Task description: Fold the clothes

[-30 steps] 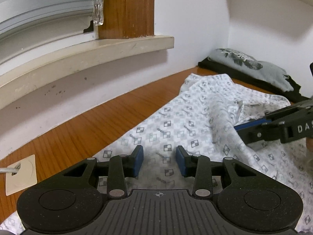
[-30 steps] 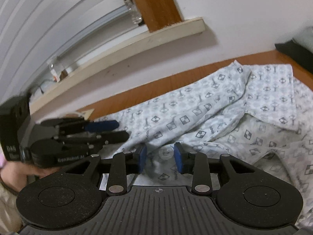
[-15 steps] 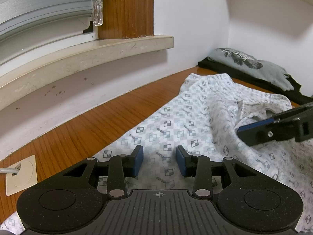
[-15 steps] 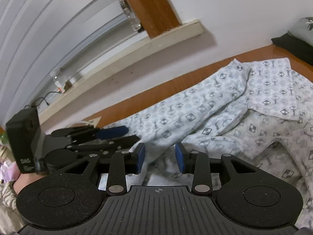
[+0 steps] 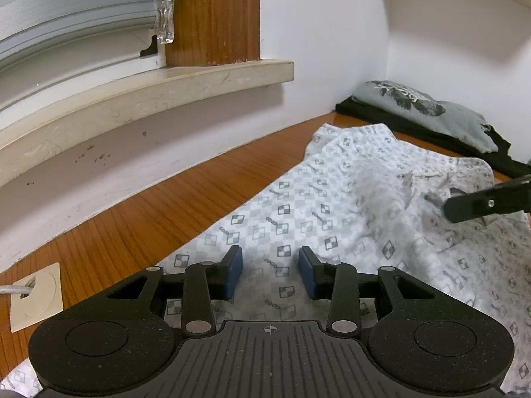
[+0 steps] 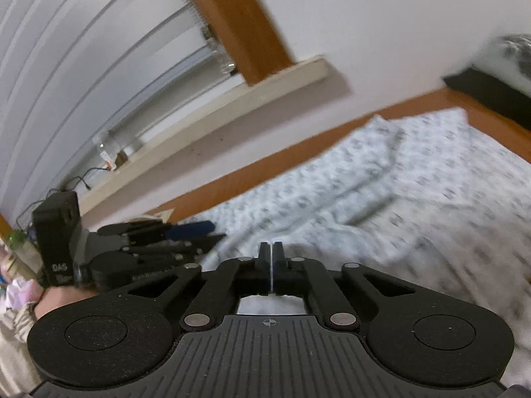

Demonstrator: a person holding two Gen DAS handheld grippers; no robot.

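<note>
The patterned white garment (image 5: 348,219) lies spread on the wooden floor (image 5: 159,219) under and ahead of the left gripper (image 5: 270,273), whose jaws stand partly apart over it without pinching, while the right gripper (image 6: 271,255) is fully closed, cloth between its pads not discernible.

Each camera sits just behind its own tongs, tilted down and close over the worktop (image 5: 139,232). Both face the wall with the sill (image 5: 166,89) (the right view is rolled and blurred), sharing the shirt (image 5: 332,205) and the corner pile (image 5: 431,112).
</note>
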